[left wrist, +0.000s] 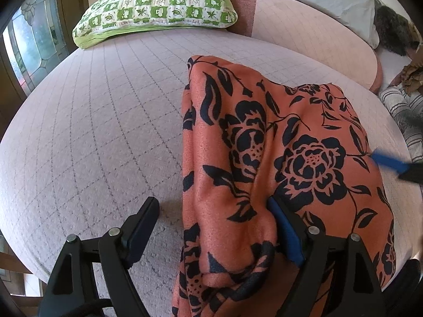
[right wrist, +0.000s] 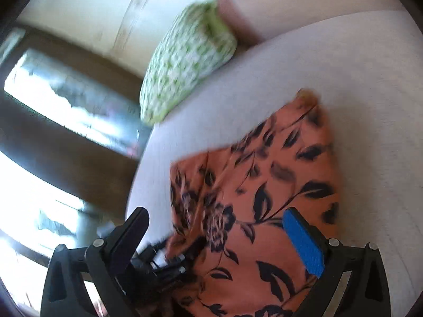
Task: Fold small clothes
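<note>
Left wrist view: both tools gape wide over orange floral cloth (left wrist: pixel 277 158); green pillow (left wrist: pixel 158 8) well beyond on bed (left wrist: pixel 92 132)

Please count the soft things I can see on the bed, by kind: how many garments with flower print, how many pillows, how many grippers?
Orange floral garment: 1
Green-and-white pillow: 1
Grippers: 2, left and right, both with fingers spread
Total: 4

More cloth lies at the far right edge of the left wrist view, too cut off to count.
</note>
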The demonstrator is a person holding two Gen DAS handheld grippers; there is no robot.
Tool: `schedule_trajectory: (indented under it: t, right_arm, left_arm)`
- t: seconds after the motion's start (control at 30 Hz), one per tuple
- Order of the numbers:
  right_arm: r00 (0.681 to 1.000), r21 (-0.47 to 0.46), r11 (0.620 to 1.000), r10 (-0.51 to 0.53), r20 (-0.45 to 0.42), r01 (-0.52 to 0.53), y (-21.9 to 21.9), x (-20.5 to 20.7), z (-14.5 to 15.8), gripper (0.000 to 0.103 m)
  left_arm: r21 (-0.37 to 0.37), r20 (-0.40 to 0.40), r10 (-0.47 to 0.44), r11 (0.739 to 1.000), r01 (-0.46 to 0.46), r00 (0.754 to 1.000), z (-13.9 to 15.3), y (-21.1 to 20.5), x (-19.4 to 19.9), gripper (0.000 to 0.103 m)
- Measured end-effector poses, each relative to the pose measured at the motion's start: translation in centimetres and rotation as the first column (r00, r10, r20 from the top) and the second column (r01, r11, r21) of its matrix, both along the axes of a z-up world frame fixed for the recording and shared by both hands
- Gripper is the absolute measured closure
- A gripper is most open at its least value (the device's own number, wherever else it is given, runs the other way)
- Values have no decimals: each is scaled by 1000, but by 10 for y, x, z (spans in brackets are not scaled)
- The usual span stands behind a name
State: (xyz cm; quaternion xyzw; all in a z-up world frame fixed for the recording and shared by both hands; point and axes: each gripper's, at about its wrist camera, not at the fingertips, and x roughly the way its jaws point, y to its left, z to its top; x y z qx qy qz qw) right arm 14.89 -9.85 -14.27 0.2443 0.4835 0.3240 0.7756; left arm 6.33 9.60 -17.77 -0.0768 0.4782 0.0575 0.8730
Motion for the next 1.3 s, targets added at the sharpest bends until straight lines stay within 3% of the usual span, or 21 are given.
schedule_trajectory:
  t: [0.07, 0.1, 0.2, 0.3, 0.33, 0.4, 0.47, 0.53, 0.6, 0.63, 0.73, 0.77, 0.83, 0.93, 1.0, 1.1, 1.13, 1.17, 1.23, 1.3]
  right_arm:
    - [996, -91, 995, -36, -83, 28, 3, 8, -32, 1]
    - [993, -60, 996, -69, -91, 64, -1, 7, -36, 1]
    - [993, 12, 997, -74, -93, 76, 0, -3, -8, 1]
    - [1000, 34, 999, -16, 7, 15, 8, -17, 14, 1]
    - [1000, -14, 1000, -5, 4, 5, 14, -20, 5, 1]
    - [993, -91, 995, 14, -115, -25, 15, -19, -31, 2]
    - [995, -51, 997, -58, -86, 54, 7, -30, -16, 2]
    - [997, 19, 999, -40, -73, 42, 8, -37, 7, 2]
    - [1000, 12, 1000, -16, 22, 16, 10, -44, 24, 2]
    - [999, -32, 999, -10, 40, 11, 13, -46, 21, 1]
    - [995, -93, 995, 27, -101, -37, 16, -37, -36, 1]
    - [999, -80, 996, 20, -50, -24, 13, -37, -32, 1]
    - [998, -97, 995, 11, -58, -16, 13, -38, -25, 1]
    - [998, -110, 994, 21, -54, -27, 22, -33, -28, 1]
    - [999, -84, 996, 20, -34, -23, 19, -39, -35, 1]
    - [1000, -63, 998, 16, -23, -17, 10, -43, -33, 1]
    - [1000, -66, 998, 21, -20, -22, 10, -43, -32, 1]
    - [1000, -65, 998, 24, -20, -25, 6, -45, -32, 1]
    - [999, -56, 998, 31, -19, -33, 4, -47, -32, 1]
    - [999, -45, 998, 37, -21, -38, 6, -44, -33, 1]
  left_arm:
    - [0, -4, -4, 1000, 4, 1000, 1, 0, -1, 18]
    - [2, -3, -6, 1000, 6, 1000, 2, 1, -1, 18]
    - [-3, -3, -2, 1000, 2, 1000, 0, 2, 1, 18]
    - [1, 0, 8, 1000, -8, 1000, 0, 0, 0, 18]
    - [0, 0, 7, 1000, -7, 1000, -1, 0, -1, 18]
    - [1, -2, -4, 1000, 4, 1000, 0, 0, -1, 18]
    - [0, -5, -19, 1000, 19, 1000, 1, 2, -1, 17]
    - [-4, -14, -12, 1000, 12, 1000, -1, 2, 2, 15]
    - [-2, -17, -4, 1000, 4, 1000, -1, 2, 3, 15]
    - [3, -16, -3, 1000, 3, 1000, -1, 1, 4, 15]
    - [0, -25, -8, 1000, 8, 1000, 1, 1, 6, 15]
    - [-2, -33, -8, 1000, 8, 999, 4, 2, 6, 16]
    - [-3, -27, 11, 1000, -11, 1000, 19, 6, 9, 18]
    - [-26, 105, 19, 1000, -17, 994, 54, 11, 11, 18]
    - [-29, 136, 22, 999, -18, 990, 65, 15, 21, 18]
    - [-74, 68, 29, 997, -24, 997, 52, 29, 57, 18]
    - [-120, 31, 53, 992, -49, 998, 39, 39, 72, 35]
    - [-160, 4, 62, 985, -60, 998, 30, 46, 81, 75]
    - [-258, -55, 74, 962, -85, 996, 16, 60, 99, 79]
    - [-230, -22, 58, 971, -62, 998, 24, 58, 103, 80]
